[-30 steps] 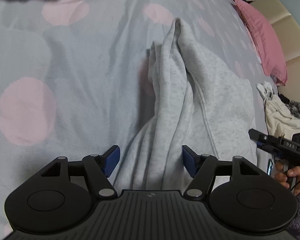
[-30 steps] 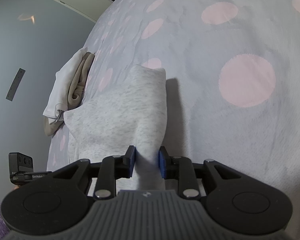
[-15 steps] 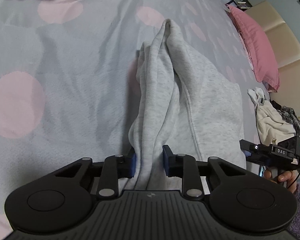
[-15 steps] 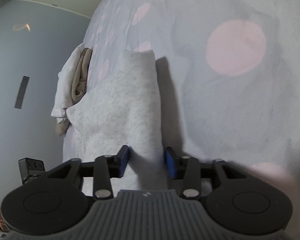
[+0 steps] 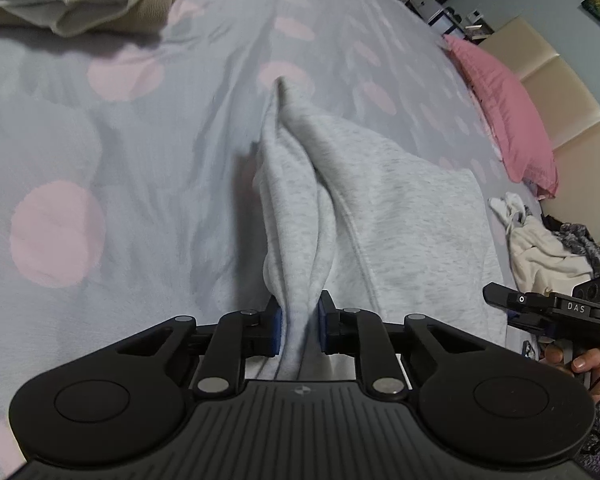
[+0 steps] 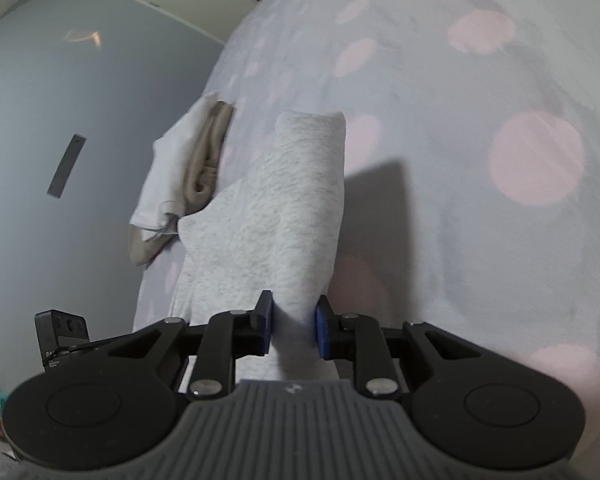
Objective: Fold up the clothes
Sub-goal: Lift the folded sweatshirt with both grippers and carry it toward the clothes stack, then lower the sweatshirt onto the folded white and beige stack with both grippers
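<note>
Closing on the grey garment (image 5: 400,208), both grippers (left (image 5: 299,326), right (image 6: 293,326)) pinch bunched cloth near folded laundry (image 6: 180,176)

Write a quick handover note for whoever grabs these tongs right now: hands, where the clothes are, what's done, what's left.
Left tongs: closing on a bunched edge of the grey sweatshirt, fabric between the pads.
Right tongs: closing on another edge of the same sweatshirt.
The sweatshirt is partly raised off the spotted bedspread; the rest lies on it.
Folded white and beige clothes lie just beyond it. An unfolded pile lies below the pink pillow.
Done: both edges pinched.
Left: carry the edges over to make the fold, release, smooth, then probably the unfolded pile.
</note>
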Available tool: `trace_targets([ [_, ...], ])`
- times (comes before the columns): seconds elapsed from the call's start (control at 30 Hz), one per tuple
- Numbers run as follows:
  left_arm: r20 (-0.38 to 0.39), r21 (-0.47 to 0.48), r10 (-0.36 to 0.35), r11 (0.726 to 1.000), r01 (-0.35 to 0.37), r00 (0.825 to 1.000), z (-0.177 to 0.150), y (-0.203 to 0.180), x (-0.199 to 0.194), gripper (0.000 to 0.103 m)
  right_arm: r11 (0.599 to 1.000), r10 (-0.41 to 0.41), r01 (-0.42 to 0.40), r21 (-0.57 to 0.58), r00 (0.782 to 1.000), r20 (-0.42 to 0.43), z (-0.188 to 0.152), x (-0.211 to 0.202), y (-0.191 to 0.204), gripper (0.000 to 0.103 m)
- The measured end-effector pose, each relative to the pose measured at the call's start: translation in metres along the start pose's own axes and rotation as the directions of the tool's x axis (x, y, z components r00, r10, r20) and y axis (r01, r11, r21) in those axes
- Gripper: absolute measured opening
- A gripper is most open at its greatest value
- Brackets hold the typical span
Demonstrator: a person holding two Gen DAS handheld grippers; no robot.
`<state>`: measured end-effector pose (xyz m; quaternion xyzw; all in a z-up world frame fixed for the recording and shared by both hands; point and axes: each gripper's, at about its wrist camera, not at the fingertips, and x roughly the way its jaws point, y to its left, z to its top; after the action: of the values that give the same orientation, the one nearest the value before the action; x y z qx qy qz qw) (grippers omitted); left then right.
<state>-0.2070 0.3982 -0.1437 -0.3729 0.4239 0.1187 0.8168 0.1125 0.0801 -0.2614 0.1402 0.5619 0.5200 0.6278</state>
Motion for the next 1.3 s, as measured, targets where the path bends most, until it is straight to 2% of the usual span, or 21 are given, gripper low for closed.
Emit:
trace_targets([
  [0.23, 0.121, -0.044, -0.011, 0.999, 0.016, 0.993, 0.030, 0.014, -0.060, 0.014, 0.997, 0.068, -0.067, -0.042, 0.997, 0.024, 0.023, 0.014, 0.060, 0.023],
  [0.37, 0.200, -0.050, 0.027, 0.999, -0.017, 0.979, 0.064, 0.028, -0.106, 0.014, 0.992, 0.120, -0.118, -0.045, 0.992, 0.033, 0.044, 0.041, 0.105, 0.023],
  [0.5, 0.268, -0.074, 0.082, 0.995, -0.064, 0.960, 0.104, 0.045, -0.148, 0.014, 0.985, 0.167, -0.165, -0.058, 0.985, 0.033, 0.071, 0.081, 0.154, 0.023],
  [0.73, 0.346, -0.074, 0.215, 0.977, -0.202, 0.914, 0.185, 0.068, -0.197, 0.014, 0.969, 0.238, -0.234, -0.083, 0.971, 0.037, 0.122, 0.163, 0.227, 0.023],
  [0.87, 0.373, -0.099, 0.271, 0.963, -0.252, 0.888, 0.229, 0.086, -0.209, 0.014, 0.967, 0.243, -0.241, -0.086, 0.970, 0.022, 0.152, 0.214, 0.255, 0.023],
  [1.0, 0.376, -0.104, 0.333, 0.943, -0.317, 0.865, 0.265, 0.102, -0.201, 0.014, 0.968, 0.243, -0.242, -0.069, 0.970, 0.012, 0.178, 0.260, 0.271, 0.023],
  [1.1, 0.375, -0.098, 0.363, 0.931, -0.353, 0.853, 0.284, 0.111, -0.192, 0.014, 0.972, 0.230, -0.230, -0.056, 0.973, 0.004, 0.192, 0.290, 0.274, 0.023],
  [1.3, 0.371, -0.109, 0.395, 0.917, -0.383, 0.841, 0.317, 0.136, -0.169, 0.014, 0.975, 0.207, -0.207, -0.081, 0.978, -0.008, 0.212, 0.326, 0.270, 0.023],
])
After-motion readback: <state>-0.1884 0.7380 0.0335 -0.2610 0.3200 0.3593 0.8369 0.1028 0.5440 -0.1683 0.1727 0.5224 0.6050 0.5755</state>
